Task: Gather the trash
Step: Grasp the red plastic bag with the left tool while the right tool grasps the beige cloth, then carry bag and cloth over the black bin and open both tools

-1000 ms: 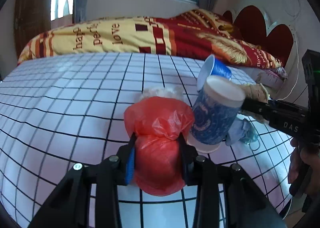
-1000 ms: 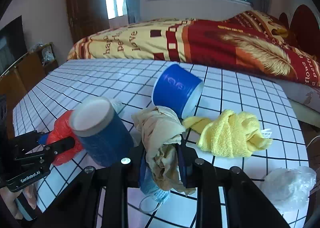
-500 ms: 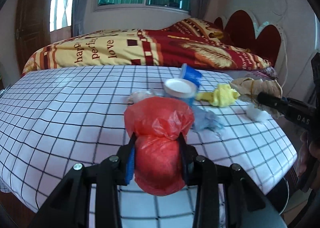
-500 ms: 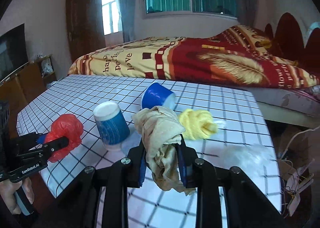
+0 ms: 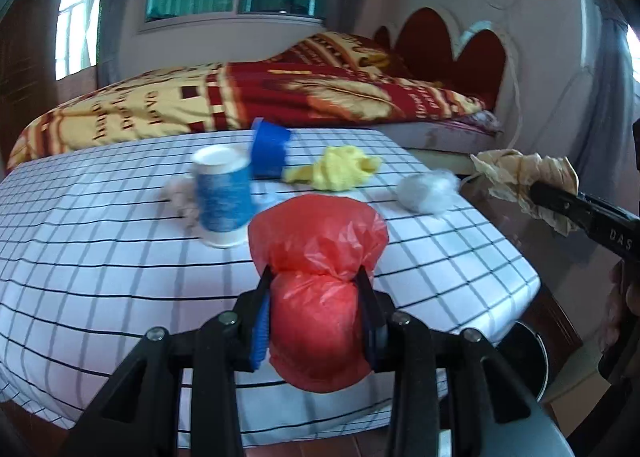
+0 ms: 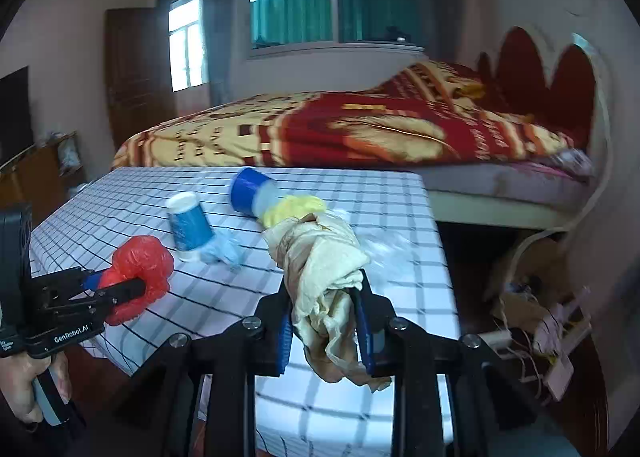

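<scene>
**pete_k:** So which step was this? To me both hands were loaded and it was the carry-to-bin part. The left gripper was clamped tight around a red plastic bag, and the right gripper was squeezed on a crumpled beige wrapper. Both bundles hung off the near edge of the desk, clear of it.

**mo_robots:** Agreed. Next move probably called for swinging both over a bin and letting go. The left view showed a dark round rim low down by the desk's near right corner, maybe the bin, though I couldn't tell for sure. The right view didn't show it at all.

**pete_k:** And the right view showed stuff the left one blurred: a light blue wad touching the upturned paper cup, plus the tipped blue cup beside the yellow cloth.

**mo_robots:** The white plastic ball at the desk's right edge was clearer on the left cam. Plenty left to collect, I'd guess.
</scene>
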The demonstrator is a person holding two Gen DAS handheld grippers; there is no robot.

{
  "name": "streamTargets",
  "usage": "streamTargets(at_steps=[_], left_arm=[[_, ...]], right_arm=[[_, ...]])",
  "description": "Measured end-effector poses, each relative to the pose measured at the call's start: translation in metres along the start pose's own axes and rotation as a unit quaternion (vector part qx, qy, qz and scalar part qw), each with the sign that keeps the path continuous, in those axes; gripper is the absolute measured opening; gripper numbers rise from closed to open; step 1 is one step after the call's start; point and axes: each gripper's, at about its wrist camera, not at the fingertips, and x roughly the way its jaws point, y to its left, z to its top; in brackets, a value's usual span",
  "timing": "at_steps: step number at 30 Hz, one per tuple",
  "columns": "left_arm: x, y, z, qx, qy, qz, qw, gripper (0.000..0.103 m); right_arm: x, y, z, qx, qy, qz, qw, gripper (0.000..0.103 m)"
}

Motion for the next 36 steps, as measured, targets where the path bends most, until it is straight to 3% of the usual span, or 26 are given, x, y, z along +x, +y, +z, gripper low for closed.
streamTargets(at_steps=[16, 36], left_arm=[[0.010, -0.108, -0.004, 0.065, 0.011, -0.084, 0.9943, 0.038], [0.017, -0.193, -0.017, 0.123, 0.032, -0.150, 0.9804, 0.038]], right_arm=[[-0.061, -0.075, -0.049, 0.052, 0.011, -0.070, 0.996, 0.028], [-0.099, -0.129, -0.095, 0.093, 0.034, -0.122, 0.988, 0.028]])
